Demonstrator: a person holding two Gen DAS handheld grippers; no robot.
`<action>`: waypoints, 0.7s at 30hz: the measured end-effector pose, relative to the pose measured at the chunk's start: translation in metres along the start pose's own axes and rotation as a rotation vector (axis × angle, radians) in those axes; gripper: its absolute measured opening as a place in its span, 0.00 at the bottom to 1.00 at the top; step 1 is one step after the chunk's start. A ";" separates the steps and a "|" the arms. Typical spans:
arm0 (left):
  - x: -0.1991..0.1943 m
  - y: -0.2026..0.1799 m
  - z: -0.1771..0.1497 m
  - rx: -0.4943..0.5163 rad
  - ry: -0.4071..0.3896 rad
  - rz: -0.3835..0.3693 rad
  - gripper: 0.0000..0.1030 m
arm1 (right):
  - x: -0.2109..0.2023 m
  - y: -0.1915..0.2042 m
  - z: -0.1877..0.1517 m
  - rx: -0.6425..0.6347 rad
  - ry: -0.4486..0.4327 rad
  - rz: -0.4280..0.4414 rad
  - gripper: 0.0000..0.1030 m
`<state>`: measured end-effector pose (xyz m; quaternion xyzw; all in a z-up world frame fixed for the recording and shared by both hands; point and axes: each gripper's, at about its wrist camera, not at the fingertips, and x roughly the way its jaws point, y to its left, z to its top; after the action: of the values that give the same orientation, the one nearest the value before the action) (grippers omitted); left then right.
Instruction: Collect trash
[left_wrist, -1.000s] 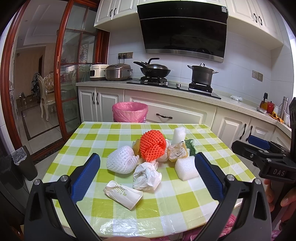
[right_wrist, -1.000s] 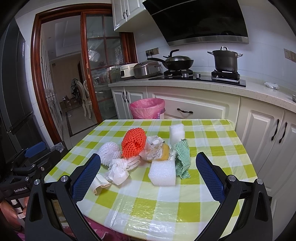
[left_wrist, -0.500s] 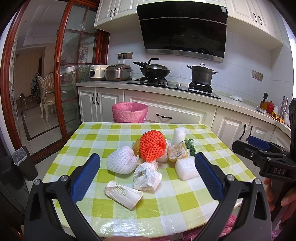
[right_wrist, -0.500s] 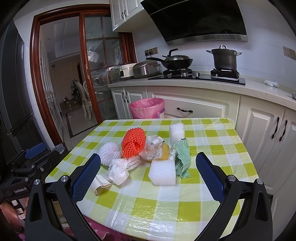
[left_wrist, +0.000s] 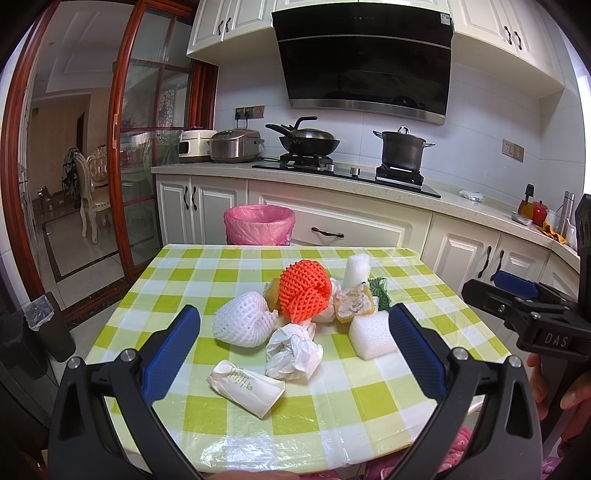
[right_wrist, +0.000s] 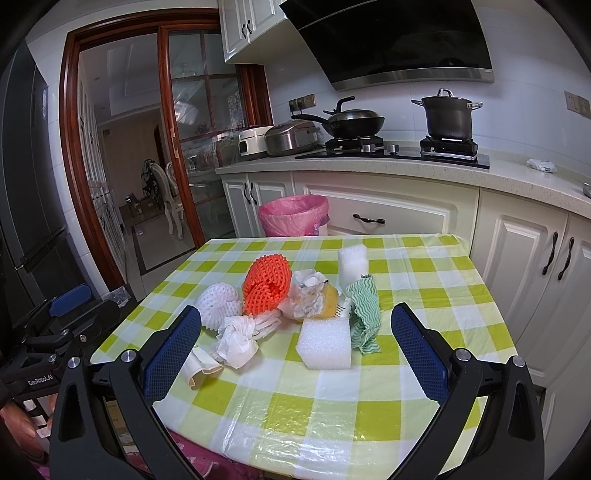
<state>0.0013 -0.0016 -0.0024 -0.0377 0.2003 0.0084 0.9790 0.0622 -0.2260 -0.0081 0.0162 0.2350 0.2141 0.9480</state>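
Kitchen cabinets (left_wrist: 207, 206) and a stove counter (right_wrist: 406, 162) are filling the background, with a dark hood (left_wrist: 365, 66) hanging over a wok (left_wrist: 308, 138) and a pot (right_wrist: 447, 114). Nearer to us, we are looking down on a table (left_wrist: 229, 413) covered in a green and white checked cloth. Beyond its far edge a bin with a pink bag (left_wrist: 258, 225) is standing on the floor in front of the cabinets.

We are holding the left gripper (left_wrist: 291, 354) over the near edge of the table, its jaws spread wide and gripping nothing. We are holding the right gripper (right_wrist: 295, 350) the same way on the other side, jaws also wide apart and empty.

Trash is lying in a loose pile near the middle of the table. An orange foam net (left_wrist: 303, 293) is sitting at its centre, touching a white foam net (left_wrist: 242, 325) to its left. A white foam block (right_wrist: 327, 343) is resting at the near right, just beside a green striped cloth (right_wrist: 365, 317). A second, upright foam piece (left_wrist: 356, 269) is standing behind them. Crumpled white paper (left_wrist: 293, 350) is lying in front of the orange net, and a folded paper wrapper (left_wrist: 245, 386) is lying nearest us. Between the nets and the block, a yellow food scrap (right_wrist: 325, 304) is sitting against more crumpled tissue.
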 end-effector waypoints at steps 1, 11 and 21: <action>0.000 0.000 0.000 -0.002 0.000 0.000 0.96 | 0.000 -0.001 0.000 0.001 -0.001 0.001 0.93; 0.000 0.000 0.000 -0.002 0.000 0.000 0.96 | 0.001 0.001 -0.001 0.007 0.002 0.002 0.93; -0.002 0.003 -0.002 -0.005 -0.007 0.003 0.96 | 0.001 0.005 -0.007 -0.001 -0.004 -0.008 0.93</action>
<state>-0.0017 0.0016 -0.0038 -0.0398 0.1969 0.0105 0.9796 0.0577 -0.2215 -0.0136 0.0151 0.2329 0.2102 0.9494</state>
